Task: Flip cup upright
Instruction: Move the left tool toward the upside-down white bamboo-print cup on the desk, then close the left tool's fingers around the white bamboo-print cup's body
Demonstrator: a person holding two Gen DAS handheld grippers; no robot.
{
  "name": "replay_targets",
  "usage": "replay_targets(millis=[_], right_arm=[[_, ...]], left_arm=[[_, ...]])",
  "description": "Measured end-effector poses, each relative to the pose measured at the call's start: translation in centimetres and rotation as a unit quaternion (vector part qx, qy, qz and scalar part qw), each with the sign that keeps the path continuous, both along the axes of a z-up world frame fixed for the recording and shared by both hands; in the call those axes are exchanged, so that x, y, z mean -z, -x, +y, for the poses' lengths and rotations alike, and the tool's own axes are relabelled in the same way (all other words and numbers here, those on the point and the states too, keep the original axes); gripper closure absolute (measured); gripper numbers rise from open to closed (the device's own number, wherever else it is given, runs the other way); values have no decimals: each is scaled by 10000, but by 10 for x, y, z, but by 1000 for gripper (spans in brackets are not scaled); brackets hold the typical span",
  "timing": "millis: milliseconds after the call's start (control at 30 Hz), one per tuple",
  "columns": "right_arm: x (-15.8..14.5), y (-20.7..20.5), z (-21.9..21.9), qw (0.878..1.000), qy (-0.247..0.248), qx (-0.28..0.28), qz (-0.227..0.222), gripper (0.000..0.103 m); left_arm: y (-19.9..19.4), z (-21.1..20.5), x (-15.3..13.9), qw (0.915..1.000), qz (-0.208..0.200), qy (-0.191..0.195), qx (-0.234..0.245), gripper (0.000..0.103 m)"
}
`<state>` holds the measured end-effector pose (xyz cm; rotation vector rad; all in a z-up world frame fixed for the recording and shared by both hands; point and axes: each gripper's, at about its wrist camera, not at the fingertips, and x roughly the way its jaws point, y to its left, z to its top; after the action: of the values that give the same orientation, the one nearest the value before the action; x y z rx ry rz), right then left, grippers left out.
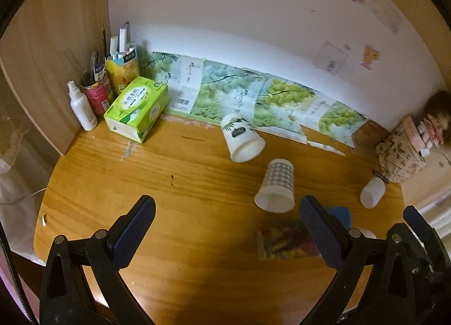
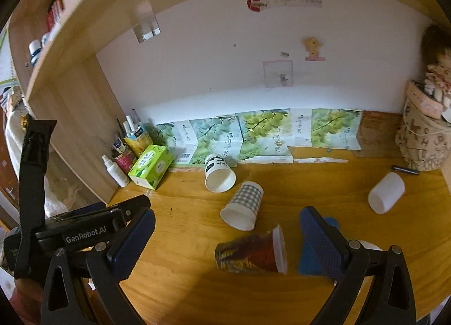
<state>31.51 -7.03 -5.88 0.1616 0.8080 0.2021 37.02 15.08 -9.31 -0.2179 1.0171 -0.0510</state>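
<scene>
Four cups lie on their sides on the wooden desk (image 2: 183,282): a dark patterned cup (image 2: 251,253) nearest, a checked cup (image 2: 243,206), a leaf-print cup (image 2: 218,174) and a plain white cup (image 2: 386,192). The right gripper (image 2: 227,243) hovers low, jaws wide, around the patterned one. The left gripper (image 1: 227,229) is level beside it, wide and empty.

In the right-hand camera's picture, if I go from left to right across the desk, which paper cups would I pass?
Leaf-print cup → checked cup → dark red patterned cup → plain white cup. All four lie on their sides.
</scene>
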Motion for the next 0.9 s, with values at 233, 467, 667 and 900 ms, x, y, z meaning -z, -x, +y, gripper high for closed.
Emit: replay_targets(millis=[233, 467, 667, 900], right_arm=[[17, -46, 6, 9996, 117, 184, 153, 0], [34, -68, 6, 9987, 291, 220, 343, 0], [58, -82, 7, 9992, 233, 163, 285, 0], [83, -101, 15, 9999, 109, -66, 63, 0]], left_arm=[[-58, 20, 24, 9991, 337, 249, -38, 1], [-104, 17, 53, 9957, 760, 527, -25, 1], [-140, 4, 77, 9917, 1106, 644, 82, 1], [-174, -4, 118, 9834, 1656, 742, -22, 1]])
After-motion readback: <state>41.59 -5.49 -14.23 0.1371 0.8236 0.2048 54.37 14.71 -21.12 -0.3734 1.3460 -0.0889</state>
